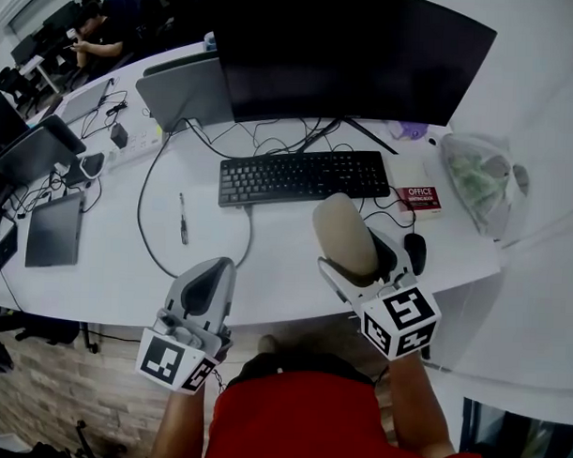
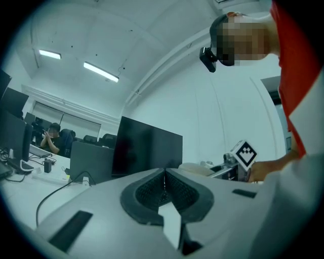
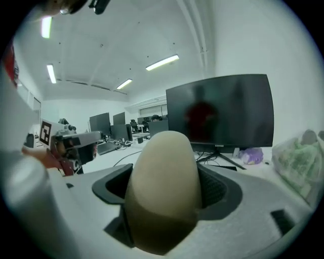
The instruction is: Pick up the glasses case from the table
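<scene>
The beige, rounded glasses case (image 1: 344, 233) (image 3: 163, 184) is held up above the white table (image 1: 116, 274), clamped lengthwise between the jaws of my right gripper (image 1: 354, 243) (image 3: 164, 187). The jaws stand wide around it and its far end sticks out past them. My left gripper (image 1: 207, 288) (image 2: 164, 189) hovers at the table's near edge, to the left of the case, with its dark pads pressed together and nothing between them. In the left gripper view the case (image 2: 195, 168) shows at the right, beside the right gripper's marker cube.
A black keyboard (image 1: 302, 176) and a large monitor (image 1: 340, 51) stand behind the case. A black mouse (image 1: 414, 251) and a red-labelled box (image 1: 417, 195) lie to the right, and a clear bag (image 1: 481, 178) sits further right. A pen (image 1: 183, 218) and cables lie at left. People sit at far desks.
</scene>
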Demonstrator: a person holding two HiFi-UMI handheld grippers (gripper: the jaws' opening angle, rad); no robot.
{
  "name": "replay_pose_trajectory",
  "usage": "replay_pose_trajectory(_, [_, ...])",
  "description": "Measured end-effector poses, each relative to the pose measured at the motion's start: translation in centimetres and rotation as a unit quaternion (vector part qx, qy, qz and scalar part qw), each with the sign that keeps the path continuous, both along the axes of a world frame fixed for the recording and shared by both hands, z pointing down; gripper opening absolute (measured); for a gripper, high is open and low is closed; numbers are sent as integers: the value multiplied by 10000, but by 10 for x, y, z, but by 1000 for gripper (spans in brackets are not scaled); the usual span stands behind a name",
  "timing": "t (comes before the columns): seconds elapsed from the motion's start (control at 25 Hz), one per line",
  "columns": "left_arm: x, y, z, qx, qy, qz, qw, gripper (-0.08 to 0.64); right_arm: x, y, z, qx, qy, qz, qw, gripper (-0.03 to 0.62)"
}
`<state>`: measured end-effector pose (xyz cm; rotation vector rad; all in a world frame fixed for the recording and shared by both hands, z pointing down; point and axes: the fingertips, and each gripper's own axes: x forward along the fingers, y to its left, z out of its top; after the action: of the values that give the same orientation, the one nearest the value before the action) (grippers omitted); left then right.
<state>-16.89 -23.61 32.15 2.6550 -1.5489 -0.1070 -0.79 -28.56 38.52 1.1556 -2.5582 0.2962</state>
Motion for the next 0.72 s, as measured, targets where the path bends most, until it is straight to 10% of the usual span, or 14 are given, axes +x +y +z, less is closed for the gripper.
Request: replay_pose_trajectory(0.72, [10, 20, -66, 820, -147, 51, 9965, 11, 24, 42, -115, 1077, -493, 11, 9930, 387])
